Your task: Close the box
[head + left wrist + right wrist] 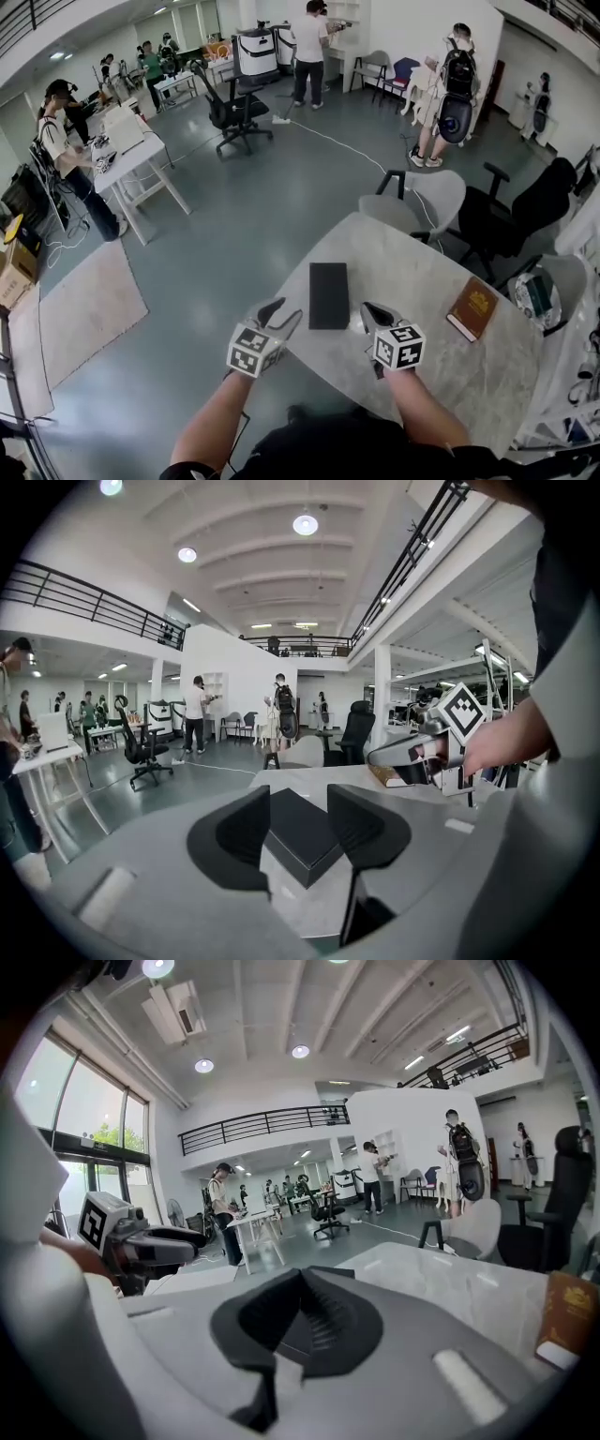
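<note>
Box (329,294) between both grippers, lower centre of frame.
I am holding the left gripper (284,317), jaws parted and empty, and the right gripper (372,314), clenched on nothing, flanking its near end; its long axis is running straight away from me.

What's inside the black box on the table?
Only the flat dark top of the black box shows. It looks shut, so anything inside is covered. It lies flat on the pale table.

The box (300,841) is lying half hidden behind the left gripper's (298,799) jaws, and the right gripper (302,1279) is blocking nearly all of it. The book (569,1321) is running off the right gripper view's edge.
</note>
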Demonstrator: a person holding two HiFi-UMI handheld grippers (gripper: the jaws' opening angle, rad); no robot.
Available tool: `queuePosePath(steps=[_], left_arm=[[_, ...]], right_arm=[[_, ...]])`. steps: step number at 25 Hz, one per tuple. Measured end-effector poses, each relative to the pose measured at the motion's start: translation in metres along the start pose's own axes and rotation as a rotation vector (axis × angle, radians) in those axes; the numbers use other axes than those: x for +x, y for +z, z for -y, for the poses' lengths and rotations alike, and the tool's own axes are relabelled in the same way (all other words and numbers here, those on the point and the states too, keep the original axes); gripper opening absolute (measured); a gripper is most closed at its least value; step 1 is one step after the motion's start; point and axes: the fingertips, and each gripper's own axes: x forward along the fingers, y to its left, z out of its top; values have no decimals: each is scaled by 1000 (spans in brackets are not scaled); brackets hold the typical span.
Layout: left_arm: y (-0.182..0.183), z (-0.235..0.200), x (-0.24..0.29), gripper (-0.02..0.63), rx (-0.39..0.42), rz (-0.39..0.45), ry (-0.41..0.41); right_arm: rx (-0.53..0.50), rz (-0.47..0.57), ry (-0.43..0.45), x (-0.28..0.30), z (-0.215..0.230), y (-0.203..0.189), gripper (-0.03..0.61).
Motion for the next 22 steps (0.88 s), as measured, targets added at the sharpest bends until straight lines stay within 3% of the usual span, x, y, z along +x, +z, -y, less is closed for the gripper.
queuePosePath(steps=[3,7,12,15,22], left_arm=[[1,-11,-26,175,6,37,18],[0,-22,-59,50,20,109,45],[6,-19,-80,30,20,135,16],[16,-27,-88,12,40,146,53],[45,-31,-76,11,-118,203,161]], right_arm=[[-52,6,14,7,-26,5,3],[-101,6,14,8,-49,4,3],[-97,-15,11,4,-53,-6,3],[-116,-4,24,3,-54,0,3],[-106,87,40,-21,-35,41,3]])
